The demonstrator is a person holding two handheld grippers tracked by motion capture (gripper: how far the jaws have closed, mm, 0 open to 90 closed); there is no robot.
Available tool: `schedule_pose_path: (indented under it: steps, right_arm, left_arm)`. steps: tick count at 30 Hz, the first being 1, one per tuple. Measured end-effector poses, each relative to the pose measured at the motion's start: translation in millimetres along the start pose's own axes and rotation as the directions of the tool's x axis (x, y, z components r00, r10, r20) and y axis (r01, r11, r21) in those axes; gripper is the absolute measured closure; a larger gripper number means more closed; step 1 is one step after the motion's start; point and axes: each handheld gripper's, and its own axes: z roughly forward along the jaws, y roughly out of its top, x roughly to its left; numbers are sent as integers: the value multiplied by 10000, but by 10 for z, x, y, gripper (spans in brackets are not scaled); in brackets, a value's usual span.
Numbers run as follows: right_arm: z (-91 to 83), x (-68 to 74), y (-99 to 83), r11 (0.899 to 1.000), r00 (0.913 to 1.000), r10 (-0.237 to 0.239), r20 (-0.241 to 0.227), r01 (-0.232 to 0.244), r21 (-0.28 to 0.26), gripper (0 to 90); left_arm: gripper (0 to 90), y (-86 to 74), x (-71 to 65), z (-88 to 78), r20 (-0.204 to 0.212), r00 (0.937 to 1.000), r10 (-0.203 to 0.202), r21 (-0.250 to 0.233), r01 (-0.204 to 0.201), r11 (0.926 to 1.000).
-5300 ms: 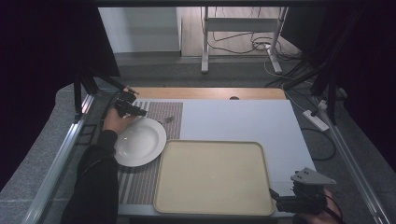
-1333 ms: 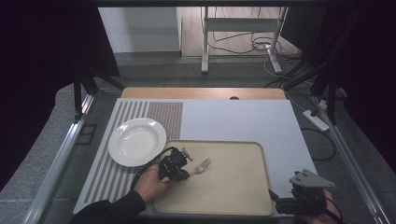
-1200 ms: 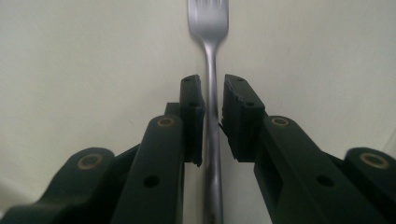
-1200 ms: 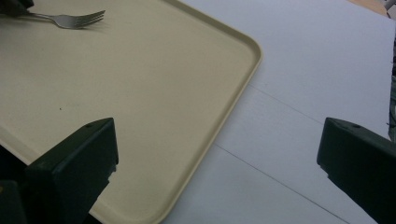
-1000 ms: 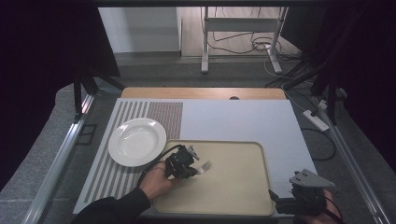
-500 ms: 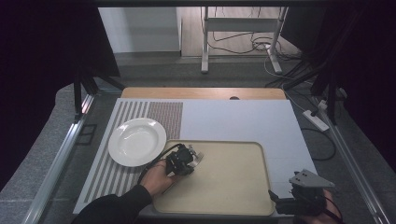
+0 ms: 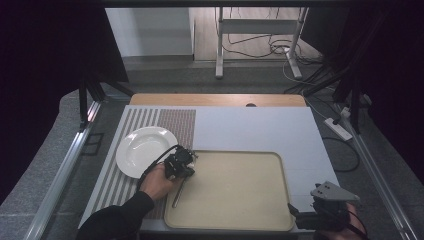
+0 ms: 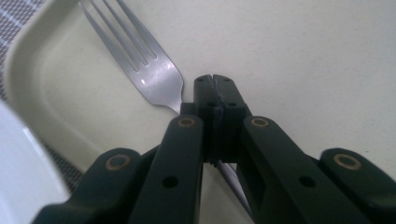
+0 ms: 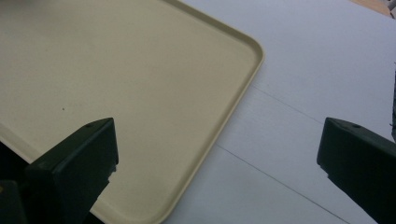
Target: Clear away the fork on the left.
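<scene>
A silver fork [image 8: 140,60] lies on the beige tray [image 7: 235,190] by its left edge, tines toward the tray's far left corner. In the high view its handle [image 7: 177,196] points back at the person. My left gripper [image 7: 185,161] rests low over the tray, its jaws shut on the fork's neck [image 8: 215,93]. My right gripper [image 7: 320,212] sits at the table's near right corner, off the tray. In the right gripper view its jaws stand wide open [image 9: 217,154] with nothing between them, above the tray's corner [image 9: 116,70].
A white plate [image 7: 145,150] sits on a striped mat [image 7: 175,122] left of the tray, close to my left gripper; its rim [image 8: 23,163] shows beside the jaws. White table surface [image 7: 260,127] lies beyond and right of the tray. Metal rails border the table.
My left gripper swung the fork round from pointing right across the tray to lying along the tray's left edge, handle toward the person. The right gripper stayed put.
</scene>
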Motion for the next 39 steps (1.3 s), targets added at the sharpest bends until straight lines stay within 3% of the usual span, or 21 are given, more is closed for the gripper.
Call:
schedule_pose_path:
  steps: [11, 21, 26, 30, 33, 39]
  right_arm:
    - [0, 4, 1, 10000, 10000, -26, -3, 26, 17, 0]
    - [1, 7, 1, 10000, 10000, -69, -1, 69, 29, 0]
    - [1, 6, 1, 10000, 10000, -61, -5, 61, 28, 0]
    - [0, 7, 0, 10000, 10000, -71, 1, 71, 22, 0]
    - [0, 7, 1, 10000, 10000, -69, 1, 69, 25, 0]
    - [0, 7, 0, 10000, 10000, -75, -3, 75, 21, 0]
  left_arm:
    - [882, -67, 148, -11, 14, 9989, -478, 57, 478, 9988]
    - [868, -95, 203, -26, 141, 9978, -649, -45, 650, 9979]
    - [824, -97, 175, -116, 363, 9974, -616, -735, 642, 9952]
    - [735, -117, 160, -189, 422, 9980, -474, -1452, 531, 9880]
    - [657, -135, 149, -232, 245, 9984, -511, -1667, 545, 9845]
    - [516, -179, 170, -321, 359, 9975, -612, -2244, 677, 9722]
